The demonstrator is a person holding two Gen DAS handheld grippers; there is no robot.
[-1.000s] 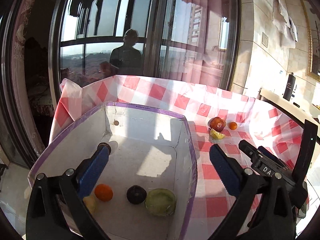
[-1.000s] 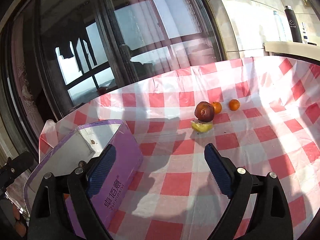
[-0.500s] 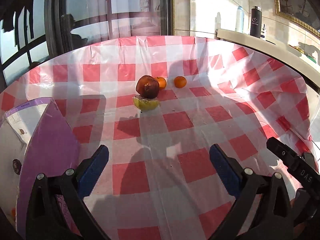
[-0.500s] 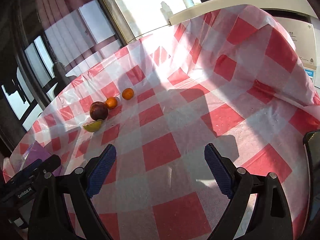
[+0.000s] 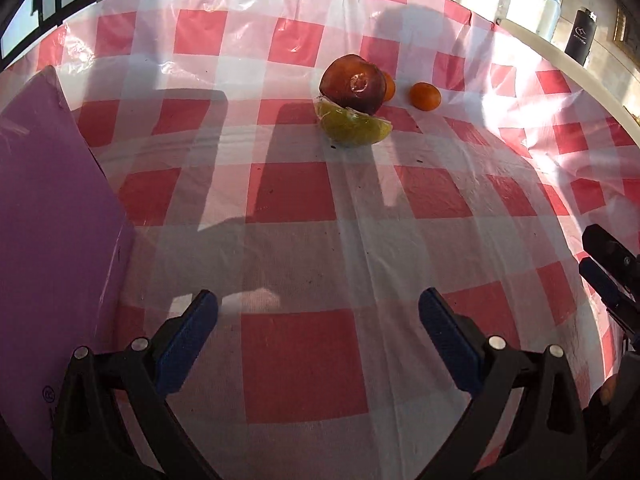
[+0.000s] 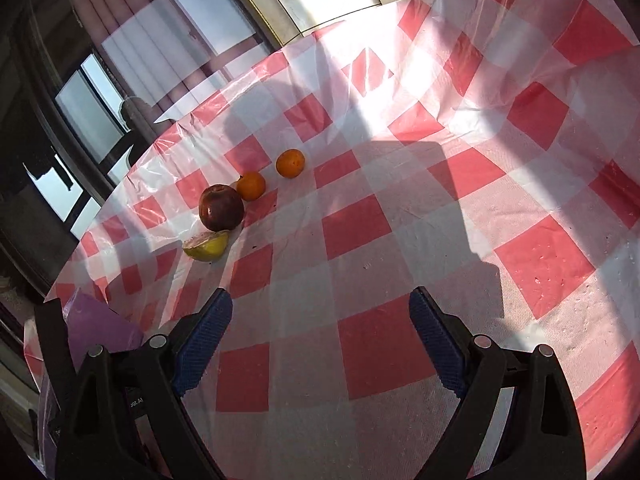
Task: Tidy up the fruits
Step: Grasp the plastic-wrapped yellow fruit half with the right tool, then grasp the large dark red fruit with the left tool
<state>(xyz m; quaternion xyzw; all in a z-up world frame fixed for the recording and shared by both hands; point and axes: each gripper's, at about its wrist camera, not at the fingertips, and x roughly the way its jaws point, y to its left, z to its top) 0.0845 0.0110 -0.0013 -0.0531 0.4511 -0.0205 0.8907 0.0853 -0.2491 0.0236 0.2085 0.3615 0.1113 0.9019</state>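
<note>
- Nearest, the left gripper [image 5: 318,316] has its jaws spread wide with nothing between them; the right gripper [image 6: 320,320] is likewise spread and empty. Both hang over the checked tablecloth [image 5: 304,360].
- The purple box [image 5: 48,240] stands just left of the left gripper.
- Farther out, well apart from the box, the fruits cluster: a yellow-green wedge [image 5: 352,126] in front, touching the dark red fruit [image 5: 352,84].
- Behind that fruit sits one small orange [image 6: 251,186]; another orange [image 5: 425,96] lies just to its right.
- Judgement: approach low, take the wedge first, close gently.
</note>
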